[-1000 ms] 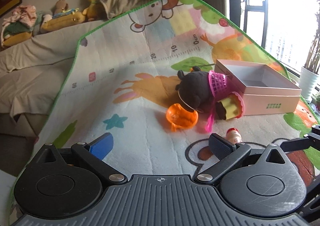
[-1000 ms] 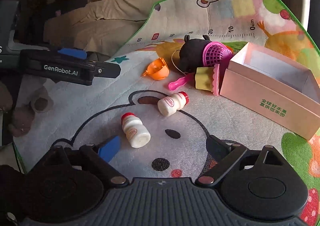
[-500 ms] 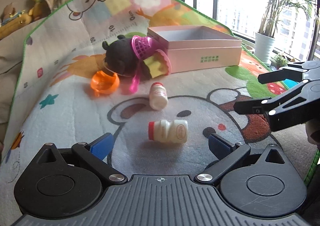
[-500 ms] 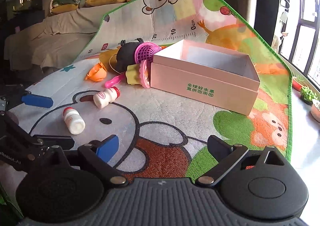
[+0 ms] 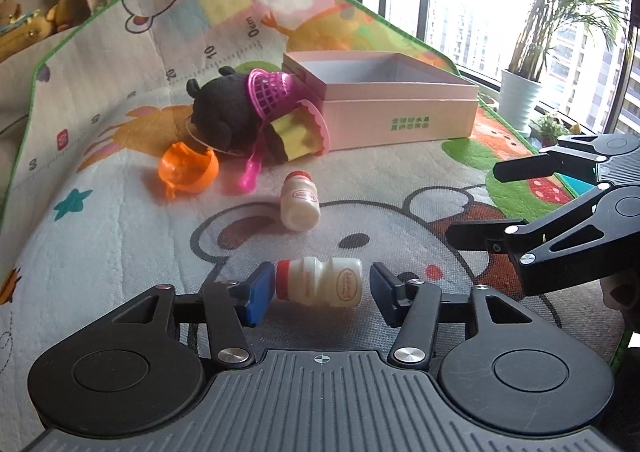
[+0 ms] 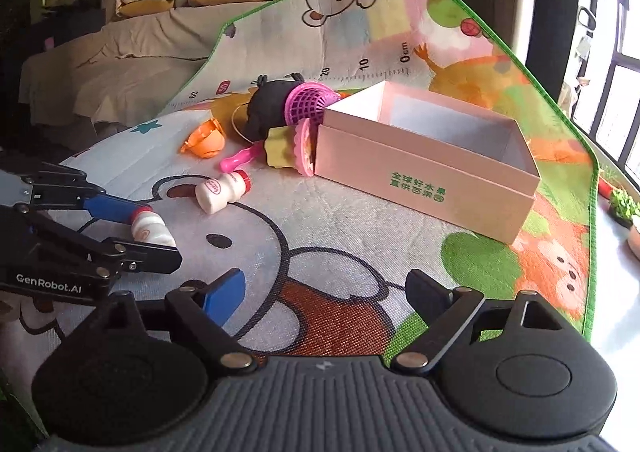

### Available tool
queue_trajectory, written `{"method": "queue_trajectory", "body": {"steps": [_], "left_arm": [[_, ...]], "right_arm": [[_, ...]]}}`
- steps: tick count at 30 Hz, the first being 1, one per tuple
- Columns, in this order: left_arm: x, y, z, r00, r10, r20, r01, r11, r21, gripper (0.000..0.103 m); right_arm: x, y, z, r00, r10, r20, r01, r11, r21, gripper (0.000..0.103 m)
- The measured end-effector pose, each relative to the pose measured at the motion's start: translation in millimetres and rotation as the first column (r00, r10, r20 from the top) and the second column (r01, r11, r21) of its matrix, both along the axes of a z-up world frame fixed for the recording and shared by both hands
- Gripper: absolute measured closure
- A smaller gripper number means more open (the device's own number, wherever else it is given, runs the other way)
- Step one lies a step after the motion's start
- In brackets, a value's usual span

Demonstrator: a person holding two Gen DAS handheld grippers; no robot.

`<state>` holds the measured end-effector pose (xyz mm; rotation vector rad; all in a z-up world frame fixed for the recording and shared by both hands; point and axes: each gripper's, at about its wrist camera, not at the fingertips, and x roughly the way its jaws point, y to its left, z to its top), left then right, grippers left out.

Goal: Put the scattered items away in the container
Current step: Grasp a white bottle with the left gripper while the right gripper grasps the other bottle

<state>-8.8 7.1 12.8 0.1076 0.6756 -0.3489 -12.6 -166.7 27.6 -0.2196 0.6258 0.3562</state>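
1. Left wrist view: found the left gripper (image 5: 318, 294) with its jaws just closed in around a small red-capped yogurt-drink bottle (image 5: 328, 280), lying on its side on the cartoon play mat (image 5: 120, 232). Saw the blue left pad (image 5: 256, 294) against the red cap and a sliver of gap at the other pad, so not yet a firm clamp.
2. Noted a second bottle (image 5: 300, 204) on its side farther off. Beyond it, saw a black plush toy (image 5: 220, 112), pink toy basket (image 5: 272, 92), orange cup (image 5: 188, 172), pink spoon (image 5: 250, 172) and yellow frilled toy (image 5: 300, 136) heaped just beside the open pink box (image 5: 400, 120).
3. Spotted the right gripper (image 5: 474, 204) at the right edge, jaws apart.
4. Right wrist view: found the right gripper (image 6: 324, 288) wide open, jaws just drawn in slightly, only mat between them.
5. Saw the left gripper (image 6: 152, 232) at the left edge straddling the first bottle (image 6: 150, 224), well apart from the box (image 6: 420, 172).
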Motion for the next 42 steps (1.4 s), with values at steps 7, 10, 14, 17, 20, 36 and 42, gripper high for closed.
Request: {"method": "queue_trajectory", "body": {"steps": [7, 10, 14, 17, 20, 36, 42], "left_arm": [[-1, 26, 7, 0.996, 0.078, 0.031, -0.08, 0.996, 0.043, 0.055], [2, 44, 11, 0.989, 0.142, 0.028, -0.143, 0.989, 0.042, 0.055], [3, 58, 15, 0.984, 0.178, 0.027, -0.179, 0.984, 0.026, 0.055], [2, 61, 14, 0.983, 0.183, 0.022, -0.183, 0.983, 0.014, 0.055], [3, 62, 12, 0.983, 0.181, 0.012, -0.181, 0.983, 0.007, 0.055], [9, -2, 16, 1.0, 0.022, 0.015, -0.022, 1.0, 0.016, 0.055], [15, -45, 12, 0.997, -0.074, 0.006, 0.074, 0.997, 0.036, 0.055]], "right_arm": [[19, 40, 5, 0.977, 0.215, -0.001, -0.215, 0.975, -0.051, 0.021], [40, 59, 3, 0.959, 0.28, -0.05, -0.282, 0.959, -0.037, 0.027], [70, 76, 1, 0.948, 0.307, -0.08, -0.31, 0.95, -0.032, 0.032], [86, 82, -2, 0.942, 0.315, -0.113, -0.316, 0.949, 0.007, 0.037], [92, 87, -5, 0.938, 0.318, -0.138, -0.315, 0.948, 0.045, 0.053], [39, 5, 10, 0.993, 0.091, -0.075, -0.091, 0.996, -0.001, 0.056], [19, -31, 12, 0.999, 0.002, -0.054, -0.001, 1.0, 0.01, 0.056]]}}
